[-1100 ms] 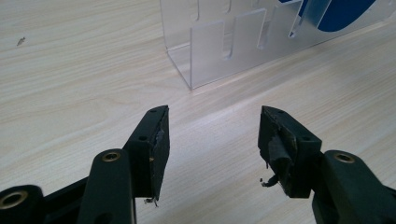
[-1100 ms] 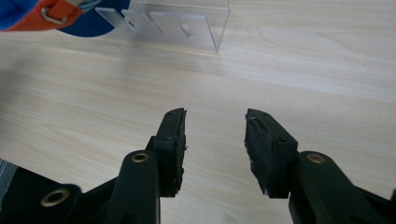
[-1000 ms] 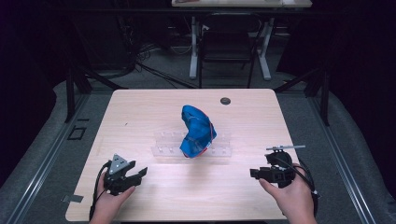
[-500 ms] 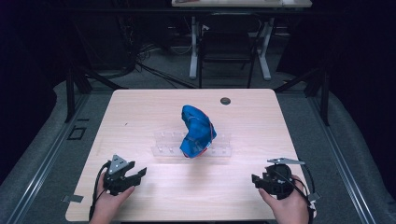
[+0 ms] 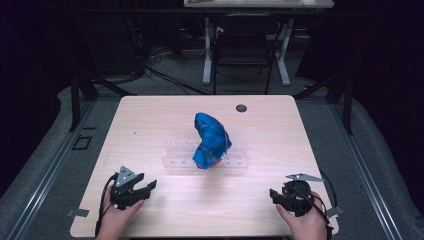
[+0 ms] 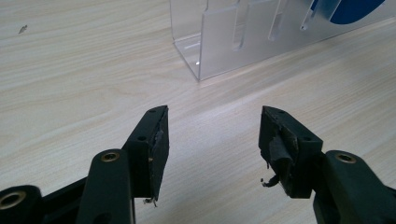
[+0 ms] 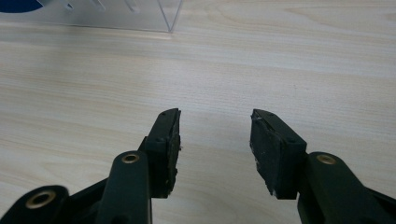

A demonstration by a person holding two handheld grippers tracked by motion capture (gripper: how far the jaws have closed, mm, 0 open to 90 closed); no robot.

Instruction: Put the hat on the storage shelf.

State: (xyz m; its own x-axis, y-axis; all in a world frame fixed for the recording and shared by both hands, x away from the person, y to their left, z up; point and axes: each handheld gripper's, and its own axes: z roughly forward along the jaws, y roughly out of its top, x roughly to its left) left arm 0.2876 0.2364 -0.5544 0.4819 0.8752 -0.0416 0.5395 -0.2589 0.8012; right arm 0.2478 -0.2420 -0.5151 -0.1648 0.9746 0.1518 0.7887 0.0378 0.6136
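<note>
You see the table (image 5: 150, 125) from above; both gripper views skim it closely, sharing the clear rack (image 6: 224, 42).

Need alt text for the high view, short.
A blue cap sits on a clear acrylic rack at the middle of a light wooden table. Near the front edge, a person holds the left gripper and the right gripper, both apart from the rack, jaws empty.

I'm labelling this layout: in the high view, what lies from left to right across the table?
left gripper → clear rack → blue cloth → small dark disc → right gripper
</note>
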